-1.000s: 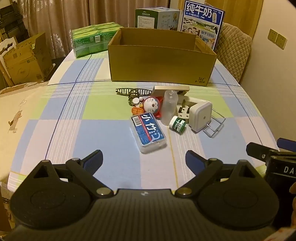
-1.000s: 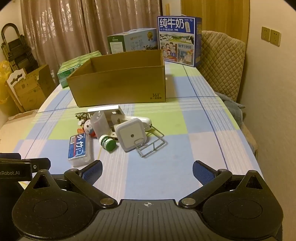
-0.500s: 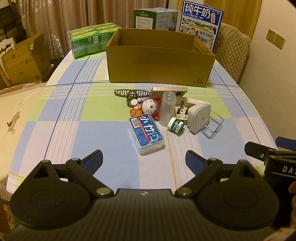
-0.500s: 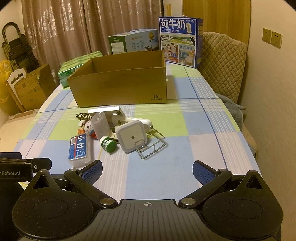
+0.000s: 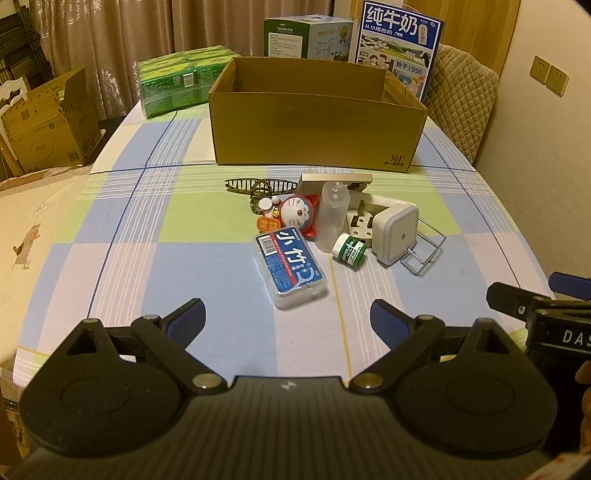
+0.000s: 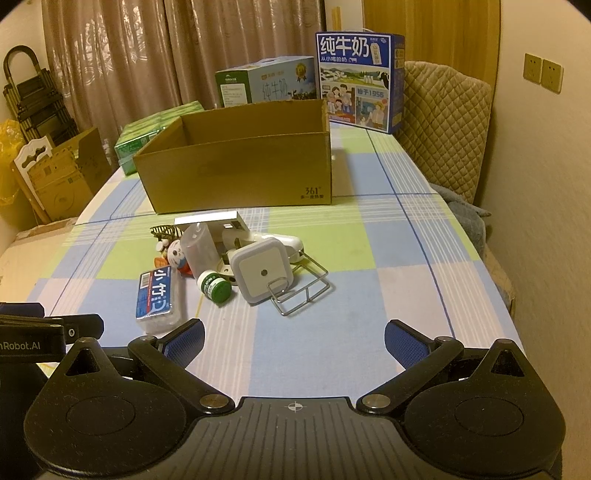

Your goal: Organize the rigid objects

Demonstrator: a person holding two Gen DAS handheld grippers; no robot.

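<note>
A pile of small items lies mid-table: a blue-labelled clear case (image 5: pixel 291 266) (image 6: pixel 158 297), a cartoon cat figure (image 5: pixel 297 214), a translucent bottle (image 5: pixel 332 216) (image 6: pixel 198 247), a green-capped jar (image 5: pixel 349 250) (image 6: pixel 215 287), a white square night light (image 5: pixel 394 233) (image 6: pixel 263 274) and a wire rack (image 5: pixel 424 248) (image 6: pixel 301 288). Behind them stands an open cardboard box (image 5: pixel 314 122) (image 6: pixel 240 173). My left gripper (image 5: pixel 287 316) hovers open just short of the clear case. My right gripper (image 6: pixel 293 341) is open too, nearer the table's front, with nothing between its fingers.
Green packs (image 5: pixel 177 85), a teal carton (image 5: pixel 306 35) and a blue milk carton (image 5: pixel 397 48) (image 6: pixel 360 81) stand at the far end. A padded chair (image 6: pixel 443 125) is at the right, and cardboard boxes (image 5: pixel 40 125) sit on the floor at left. The checked tablecloth (image 6: pixel 369 266) covers the table.
Both grippers have drifted slightly back and up, so the pile sits a little farther and higher in view. Both stay open; no object has moved.
</note>
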